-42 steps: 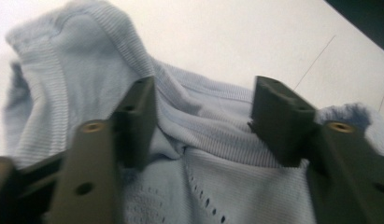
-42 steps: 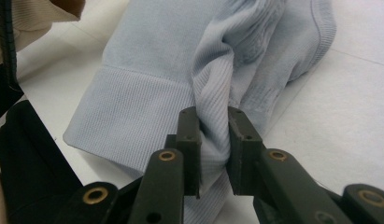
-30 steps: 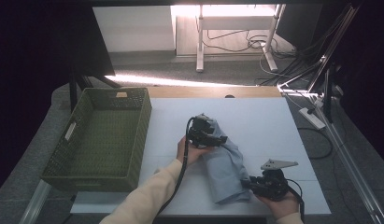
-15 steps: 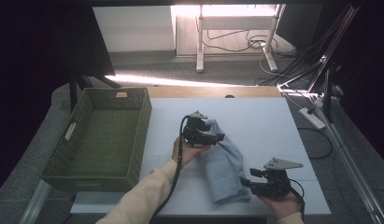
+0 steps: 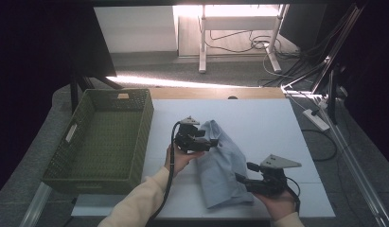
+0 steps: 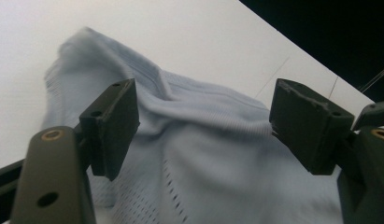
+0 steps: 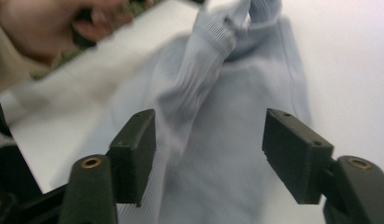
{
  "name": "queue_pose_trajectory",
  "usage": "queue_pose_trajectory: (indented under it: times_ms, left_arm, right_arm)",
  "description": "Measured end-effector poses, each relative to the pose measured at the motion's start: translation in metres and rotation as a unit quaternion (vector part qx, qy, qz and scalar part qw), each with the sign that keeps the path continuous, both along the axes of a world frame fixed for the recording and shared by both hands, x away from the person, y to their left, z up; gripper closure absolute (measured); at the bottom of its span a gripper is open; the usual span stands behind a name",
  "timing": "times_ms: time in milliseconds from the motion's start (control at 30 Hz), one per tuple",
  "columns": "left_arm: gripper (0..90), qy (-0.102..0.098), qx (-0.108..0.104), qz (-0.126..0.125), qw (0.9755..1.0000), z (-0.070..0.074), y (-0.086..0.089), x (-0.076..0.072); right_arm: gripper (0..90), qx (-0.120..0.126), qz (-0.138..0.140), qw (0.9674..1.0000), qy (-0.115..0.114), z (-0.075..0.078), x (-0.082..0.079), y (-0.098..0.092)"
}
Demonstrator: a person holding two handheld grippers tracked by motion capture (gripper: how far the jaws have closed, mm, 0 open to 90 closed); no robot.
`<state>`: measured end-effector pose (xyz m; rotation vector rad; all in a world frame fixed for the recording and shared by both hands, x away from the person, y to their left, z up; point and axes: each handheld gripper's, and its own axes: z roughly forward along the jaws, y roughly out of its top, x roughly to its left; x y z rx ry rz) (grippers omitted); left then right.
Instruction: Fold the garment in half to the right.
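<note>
The light-blue knit garment (image 5: 223,165) lies in a long rumpled strip on the white worktop (image 5: 258,123), just right of the green woven basket (image 5: 102,139), which stands empty. The work in hand looks like folding or gathering the garment, perhaps for the basket.

The left tool (image 5: 207,142) sits at the garment's far end with its jaws spread and nothing pinched — in the left gripper view the cloth (image 6: 194,154) lies beyond and beneath the two pads, untouched. The right tool (image 5: 240,178) is at the near right edge of the cloth; its jaws have just been opening, and in the right gripper view the fabric (image 7: 213,140) lies ahead of the open jaws, not clamped.

To do this step well, I judge each tool should come low and take a firm bite at an edge or seam — the ribbed hem at the far end would hold better than the loose mesh body. Take one layer cleanly rather than a bunched ridge, and lift both ends together so the strip does not twist. A shallow bite risks slipping.
</note>
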<state>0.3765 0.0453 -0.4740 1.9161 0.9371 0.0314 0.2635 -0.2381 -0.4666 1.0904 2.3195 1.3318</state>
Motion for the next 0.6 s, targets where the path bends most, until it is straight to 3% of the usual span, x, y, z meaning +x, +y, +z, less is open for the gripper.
queue_pose_trajectory:
  times_ms: [133, 300, 367, 467, 500, 600]
  left_arm:
    - [25.3, 0.006, -0.001, -0.001, 1.0000, -0.004, 0.001, -0.002]
    - [25.4, 0.009, -0.006, 0.000, 0.9999, -0.006, 0.004, 0.000]
    - [25.4, 0.010, -0.006, 0.001, 0.9999, -0.006, 0.005, 0.000]
    - [25.3, 0.007, -0.007, 0.005, 0.9999, -0.005, 0.008, -0.001]
    - [25.4, 0.006, -0.006, 0.006, 1.0000, -0.004, 0.009, -0.001]
    - [25.4, -0.002, -0.012, 0.009, 0.9999, 0.000, 0.013, -0.004]
  right_arm:
    - [33.0, -0.011, 0.030, 0.9995, -0.002, 0.005, 0.010, 0.041]
    - [36.0, -0.029, 0.066, 0.9973, 0.015, -0.001, 0.012, 0.071]
    - [46.1, -0.043, 0.074, 0.9962, 0.014, -0.003, 0.012, 0.076]
    - [76.1, -0.052, 0.070, 0.9961, 0.016, -0.004, 0.015, 0.073]
    - [81.5, -0.051, 0.068, 0.9963, 0.017, -0.004, 0.017, 0.070]
    - [84.9, -0.038, 0.051, 0.9979, 0.012, 0.000, 0.018, 0.059]
